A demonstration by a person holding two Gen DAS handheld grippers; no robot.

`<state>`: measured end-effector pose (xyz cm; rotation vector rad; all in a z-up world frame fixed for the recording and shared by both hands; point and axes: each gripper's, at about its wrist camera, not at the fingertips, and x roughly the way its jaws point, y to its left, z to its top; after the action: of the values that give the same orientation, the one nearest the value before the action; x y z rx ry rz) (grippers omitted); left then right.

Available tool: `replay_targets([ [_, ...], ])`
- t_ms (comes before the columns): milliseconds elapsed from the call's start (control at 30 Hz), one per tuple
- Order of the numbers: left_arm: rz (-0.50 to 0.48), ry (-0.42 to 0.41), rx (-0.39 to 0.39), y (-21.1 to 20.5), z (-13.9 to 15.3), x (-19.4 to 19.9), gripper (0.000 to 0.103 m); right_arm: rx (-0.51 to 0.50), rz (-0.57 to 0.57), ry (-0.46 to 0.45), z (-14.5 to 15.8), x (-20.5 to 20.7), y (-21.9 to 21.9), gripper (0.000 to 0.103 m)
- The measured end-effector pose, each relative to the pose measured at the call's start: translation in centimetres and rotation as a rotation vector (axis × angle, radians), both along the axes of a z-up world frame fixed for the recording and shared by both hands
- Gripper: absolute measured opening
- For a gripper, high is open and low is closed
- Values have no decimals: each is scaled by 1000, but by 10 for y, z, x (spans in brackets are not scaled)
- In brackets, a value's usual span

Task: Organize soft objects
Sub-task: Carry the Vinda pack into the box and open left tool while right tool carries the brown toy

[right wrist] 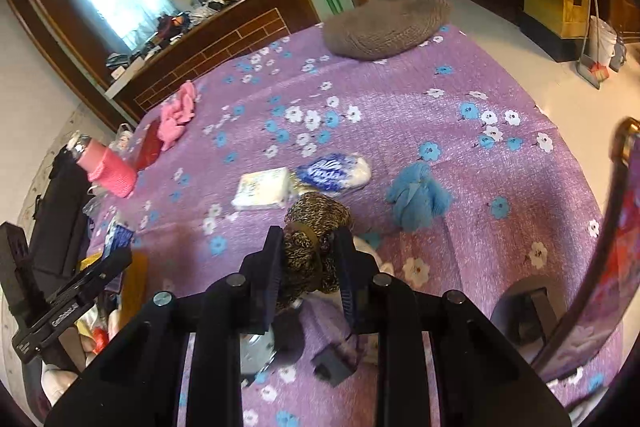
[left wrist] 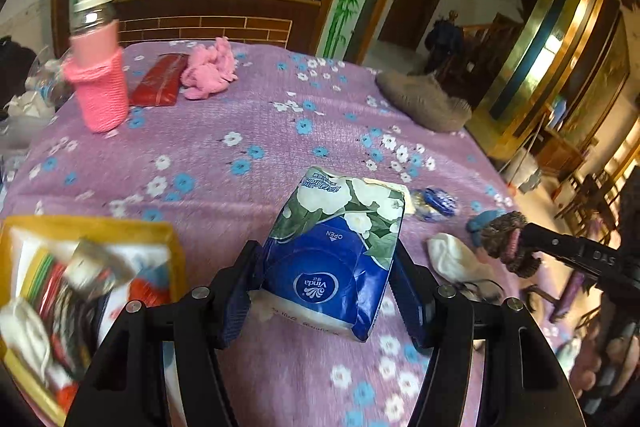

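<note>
left tongs (left wrist: 326,291) grip one tissue pack (left wrist: 336,247) – right tongs (right wrist: 310,259) clamp one brown knit piece (right wrist: 312,227).

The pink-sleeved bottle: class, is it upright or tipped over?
Upright. The pink-sleeved bottle stands on its base on the purple cloth, cap on top.

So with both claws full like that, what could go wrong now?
The left gripper pinches only the tissue pack's lower end; the floppy wrapper could slip out. The right gripper squeezes a brown knit piece that sags and might snag. The yellow box already looks crowded, so drops could spill.
</note>
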<state>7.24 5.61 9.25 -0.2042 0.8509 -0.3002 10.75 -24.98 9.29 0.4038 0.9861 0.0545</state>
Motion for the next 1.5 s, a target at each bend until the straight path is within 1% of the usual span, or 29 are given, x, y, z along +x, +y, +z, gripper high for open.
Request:
replay_targets([
  [133,36,-20,-33,28,10,-37,61,10,23,-16,8,-14,9,23],
  [333,128,-32,-75,82,14,-102,61,27,81,-29,14,-39,34,23],
  [433,196,-28,-77,117,12,-135,61,-25,102,-51,20,-53,51,23],
  [500,250,-20,-82,142,7,-156,61,-30,119,-65,23,-60,60,22],
  [533,272,-14,-89,151,4,-164,61,-21,124,-71,25,-63,64,18],
  [567,294,-7,-98,162,2,-174,61,-13,129,-77,26,-64,66,6],
  [667,368,16,-109,192,-9,-202,61,-13,140,-93,31,-67,75,6],
  [733,399,29,-123,206,-13,-215,61,-26,146,-102,33,-68,81,6],
  [800,424,34,-131,217,-15,-229,61,-15,159,-104,34,-67,82,6],
  [833,427,35,-133,220,-16,-230,61,-9,151,-103,34,-67,80,6],
  [900,441,30,-138,226,-17,-240,61,-7,116,-98,32,-68,73,10],
  [933,448,27,-145,229,-17,-247,61,-6,99,-87,29,-68,68,17],
  [967,449,26,-149,228,-18,-245,61,-5,82,-77,27,-69,63,26],
  [1000,453,24,-156,230,-19,-251,62,-11,66,-70,24,-70,56,31],
  [1033,453,25,-159,230,-21,-248,62,-22,54,-62,22,-72,51,38],
  [1167,455,22,-152,235,-27,-254,62,-65,12,-27,11,-83,30,39],
  [1200,454,21,-146,234,-27,-257,62,-60,-3,-8,5,-88,23,39],
  [1233,453,23,-141,232,-29,-250,62,-53,-15,5,1,-91,18,39],
  [1333,449,29,-127,234,-31,-248,62,-54,-63,48,-12,-108,-1,39],
  [1433,445,25,-98,232,-30,-247,62,-82,-101,47,-18,-128,-14,39],
  [1500,440,25,-97,232,-30,-246,62,-95,-136,31,-18,-139,-23,39],
])
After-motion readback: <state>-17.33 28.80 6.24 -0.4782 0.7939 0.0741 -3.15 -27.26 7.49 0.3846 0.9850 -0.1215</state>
